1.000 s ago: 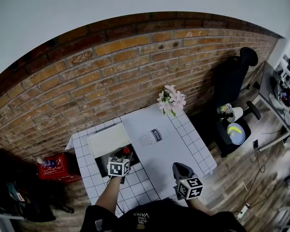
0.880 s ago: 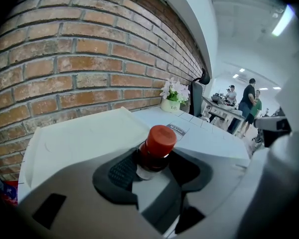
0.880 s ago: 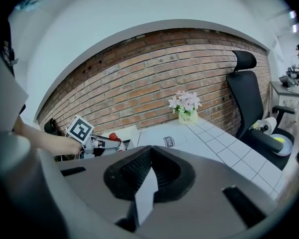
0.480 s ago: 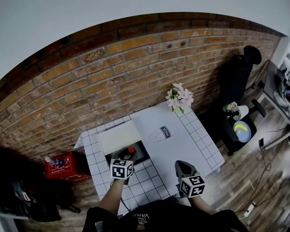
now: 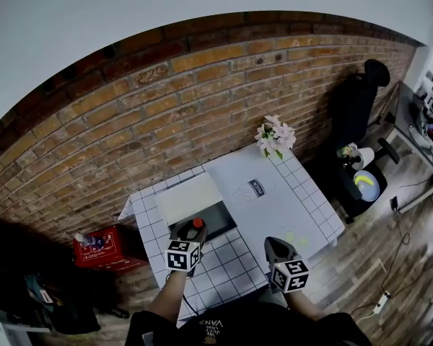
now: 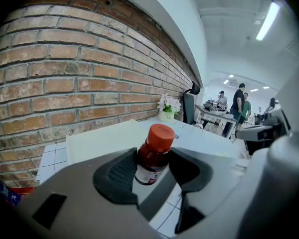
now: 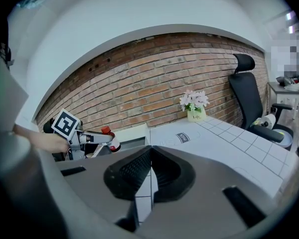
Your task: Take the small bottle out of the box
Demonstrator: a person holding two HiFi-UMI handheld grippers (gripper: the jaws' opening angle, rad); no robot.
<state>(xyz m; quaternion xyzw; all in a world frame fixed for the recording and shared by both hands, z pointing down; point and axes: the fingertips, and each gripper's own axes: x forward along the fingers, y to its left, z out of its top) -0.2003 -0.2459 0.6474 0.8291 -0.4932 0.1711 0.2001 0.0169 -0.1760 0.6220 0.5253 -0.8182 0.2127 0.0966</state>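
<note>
A small bottle [image 6: 153,153] with a red cap and dark red contents stands upright between the jaws of my left gripper [image 6: 152,158], which is shut on it. In the head view this bottle [image 5: 197,224] hangs just above the near left corner of the open dark box [image 5: 218,219], whose pale lid [image 5: 190,197] stands open behind it. My left gripper [image 5: 190,235] is over the tiled table. Further right, my right gripper [image 5: 278,249] hovers above the table's front, shut with nothing in it. The right gripper view shows the bottle [image 7: 111,141] held off to its left.
A white tiled table [image 5: 231,265] stands against a brick wall. On it lie a white mat [image 5: 263,200] with a printed label and a pot of pink flowers [image 5: 276,137] at the far corner. A red crate [image 5: 101,247] sits on the floor left, a black office chair [image 5: 357,99] right.
The head camera has swung, so the table sits further right in view. The left gripper, still holding the bottle, has drawn back a little from over the box toward its near left corner.
</note>
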